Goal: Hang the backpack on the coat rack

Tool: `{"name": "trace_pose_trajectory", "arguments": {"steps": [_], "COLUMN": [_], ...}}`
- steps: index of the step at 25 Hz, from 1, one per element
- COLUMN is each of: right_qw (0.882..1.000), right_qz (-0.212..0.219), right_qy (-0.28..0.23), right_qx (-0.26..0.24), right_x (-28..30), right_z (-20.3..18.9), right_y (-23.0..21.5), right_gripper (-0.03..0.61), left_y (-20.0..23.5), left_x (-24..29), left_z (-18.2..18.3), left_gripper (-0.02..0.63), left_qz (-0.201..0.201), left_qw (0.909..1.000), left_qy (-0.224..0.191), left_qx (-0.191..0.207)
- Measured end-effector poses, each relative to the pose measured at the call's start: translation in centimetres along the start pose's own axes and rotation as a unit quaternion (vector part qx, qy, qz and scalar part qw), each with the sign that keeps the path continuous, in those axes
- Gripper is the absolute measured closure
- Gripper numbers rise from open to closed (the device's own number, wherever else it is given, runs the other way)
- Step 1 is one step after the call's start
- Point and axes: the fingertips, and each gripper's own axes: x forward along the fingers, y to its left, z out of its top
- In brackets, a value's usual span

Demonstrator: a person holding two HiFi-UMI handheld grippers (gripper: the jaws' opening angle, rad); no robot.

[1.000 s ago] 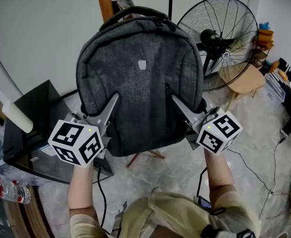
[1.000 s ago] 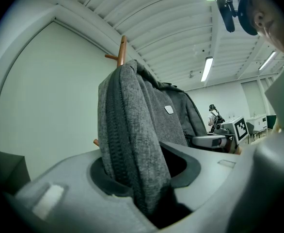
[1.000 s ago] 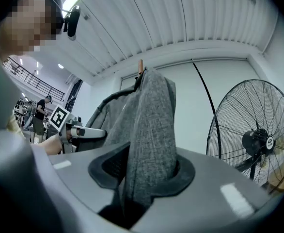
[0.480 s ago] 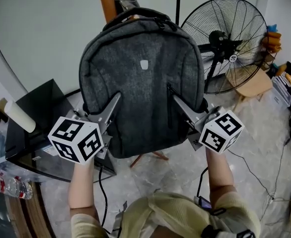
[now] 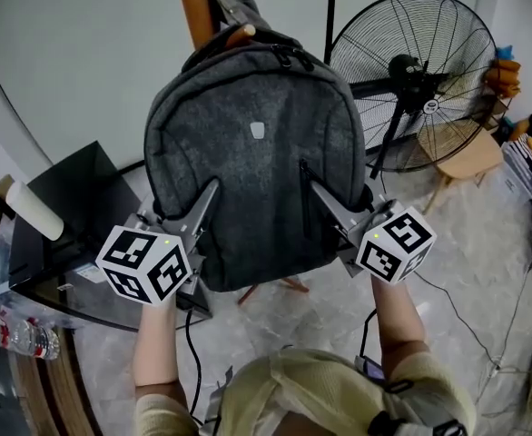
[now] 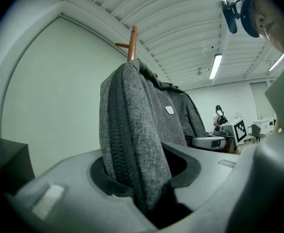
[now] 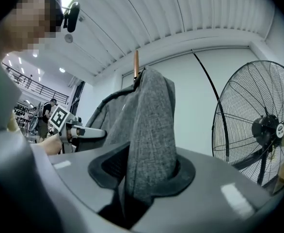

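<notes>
A grey backpack point(image 5: 257, 153) hangs upright in front of the wooden coat rack pole point(image 5: 193, 7). Its black top handle point(image 5: 270, 36) lies at a wooden peg point(image 5: 241, 33); whether it rests on the peg I cannot tell. My left gripper point(image 5: 213, 187) pinches the bag's lower left side, its jaws opening slightly with the fabric point(image 6: 132, 144) still pressed between them. My right gripper point(image 5: 313, 185) is shut on the lower right side, a fold of fabric point(image 7: 151, 130) squeezed between its pads. The pole's top point(image 6: 132, 42) rises just behind the bag.
A large black floor fan point(image 5: 420, 80) stands at the right, with a wooden stool point(image 5: 470, 157) beside it. At the left a black box point(image 5: 66, 216) carries a white roll point(image 5: 34, 212). Cables point(image 5: 466, 307) run over the floor. The rack's feet point(image 5: 270, 287) show under the bag.
Both grippers and the backpack have sunk a little. The top handle has come down to the wooden peg, which now shows at the bag's top.
</notes>
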Motion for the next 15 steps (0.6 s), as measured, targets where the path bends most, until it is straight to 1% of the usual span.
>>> {"name": "trace_pose_trajectory", "arguments": {"steps": [5,15], "right_qw": [1.000,0.998], "right_qz": [0.004,-0.014], "right_qy": [-0.017,-0.029], "right_qx": [-0.013,-0.047], "right_x": [0.7,1.6], "right_z": [-1.6,-2.8], "right_y": [-1.1,-2.9], "right_gripper": [0.434,0.376], "left_y": [0.7,1.9], "left_x": [0.6,1.5], "left_z": [-1.2,-2.7], "left_gripper": [0.445,0.417], "left_qz": [0.009,0.010], "left_qw": [0.9996,0.9996], "left_qy": [-0.018,-0.025], "left_qx": [0.019,0.014]}}
